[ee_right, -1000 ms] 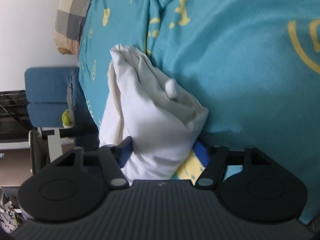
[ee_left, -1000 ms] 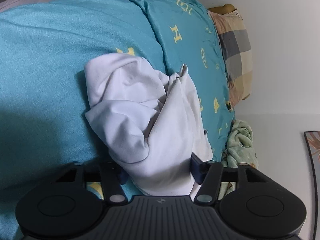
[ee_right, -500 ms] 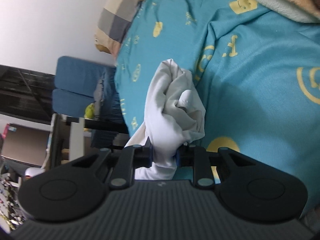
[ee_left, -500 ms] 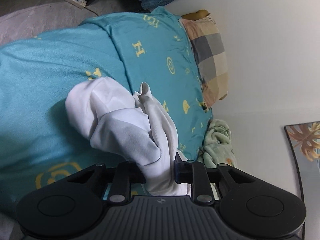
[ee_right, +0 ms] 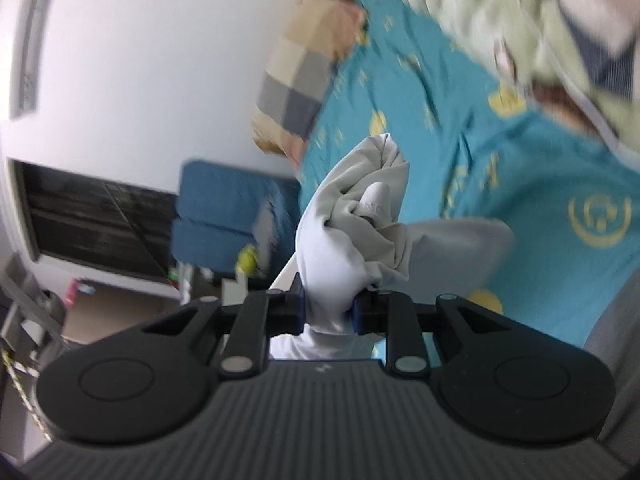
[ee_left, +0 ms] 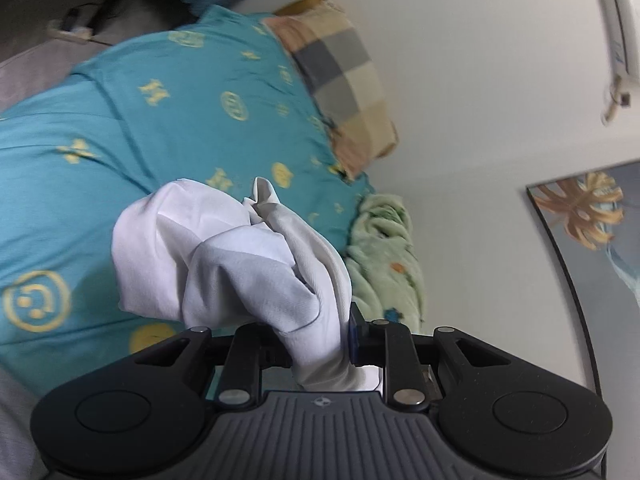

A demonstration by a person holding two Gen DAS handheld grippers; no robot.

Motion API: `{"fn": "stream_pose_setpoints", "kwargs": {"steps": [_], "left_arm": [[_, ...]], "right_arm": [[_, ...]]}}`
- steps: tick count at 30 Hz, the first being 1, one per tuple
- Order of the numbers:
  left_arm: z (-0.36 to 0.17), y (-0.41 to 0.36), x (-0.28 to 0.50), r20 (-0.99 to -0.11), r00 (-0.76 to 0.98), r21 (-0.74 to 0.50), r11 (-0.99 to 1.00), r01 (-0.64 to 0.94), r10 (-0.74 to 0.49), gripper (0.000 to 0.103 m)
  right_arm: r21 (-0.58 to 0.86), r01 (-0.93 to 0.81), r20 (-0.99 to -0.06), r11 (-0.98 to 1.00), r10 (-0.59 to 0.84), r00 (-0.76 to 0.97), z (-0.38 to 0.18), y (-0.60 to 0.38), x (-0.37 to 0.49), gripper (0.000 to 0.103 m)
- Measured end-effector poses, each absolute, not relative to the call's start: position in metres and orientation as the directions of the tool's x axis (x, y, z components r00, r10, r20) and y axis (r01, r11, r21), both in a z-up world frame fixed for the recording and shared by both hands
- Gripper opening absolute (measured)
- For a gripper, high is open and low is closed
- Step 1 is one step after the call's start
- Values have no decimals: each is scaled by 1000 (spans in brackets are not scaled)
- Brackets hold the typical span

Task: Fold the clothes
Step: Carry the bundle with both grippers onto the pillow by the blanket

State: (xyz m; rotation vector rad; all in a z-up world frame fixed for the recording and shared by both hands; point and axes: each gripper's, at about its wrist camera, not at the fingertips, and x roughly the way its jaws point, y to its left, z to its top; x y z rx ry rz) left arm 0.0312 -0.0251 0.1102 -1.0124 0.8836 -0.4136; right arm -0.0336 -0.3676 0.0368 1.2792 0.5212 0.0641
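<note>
**White garment pinched at both ends above the bed**

Hidden or unclear:
- Left wrist view: the white garment point(ee_left: 240, 264) bunches in front of the left gripper point(ee_left: 316, 344). Its left pad is buried under cloth; only a sliver of the blue right pad shows at the fabric edge. The lower end of the garment drops behind the gripper body and is cut off there.
- Right wrist view: heavy motion blur, worst at the upper right, where a pale green bedding heap point(ee_right: 500, 20) smears into a striped grey-blue patch that cannot be identified. Small objects by the blue chair point(ee_right: 224, 216), including something yellow-green, are too blurred to name.
- A grey surface fills the lower right edge of the right view; what it is cannot be told.

Grip:
- Left gripper: jaws narrow, pressed onto a fold of the white garment.
- Right gripper point(ee_right: 327, 308): both blue pads visible, squeezing a twisted neck of the same cloth; the rest balloons out ahead of the fingers.

Position:
- The garment hangs crumpled from the two grippers, in front of the teal bedsheet point(ee_left: 120, 128) with yellow motifs. Whether any part touches the sheet cannot be told.
- A checked pillow point(ee_left: 340, 64) lies at the wall end of the bed; a green blanket point(ee_left: 384, 248) is bunched between sheet and wall.
- A framed picture point(ee_left: 588, 216) is cut off at the right edge.

Containers: none seen.
</note>
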Motion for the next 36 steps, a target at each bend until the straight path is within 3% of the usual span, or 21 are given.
{"fn": "stream_pose_setpoints", "kwargs": {"steps": [11, 17, 22, 30, 36], "left_arm": [[220, -277, 69, -318, 438, -856, 453, 248, -841, 25], [202, -426, 67, -224, 299, -858, 333, 391, -927, 25], [128, -489, 45, -223, 219, -842, 301, 448, -950, 25], [26, -510, 12, -364, 99, -809, 367, 460, -926, 26], [20, -510, -7, -419, 113, -751, 414, 514, -901, 45]], "right_arm": [[907, 182, -228, 379, 80, 970, 142, -553, -88, 24], [870, 188, -158, 455, -105, 982, 167, -644, -139, 24], [846, 189, -131, 498, -148, 980, 125, -684, -183, 24], [820, 325, -286, 472, -155, 946, 14, -682, -228, 24], [853, 331, -282, 405, -178, 943, -12, -680, -239, 27]]}}
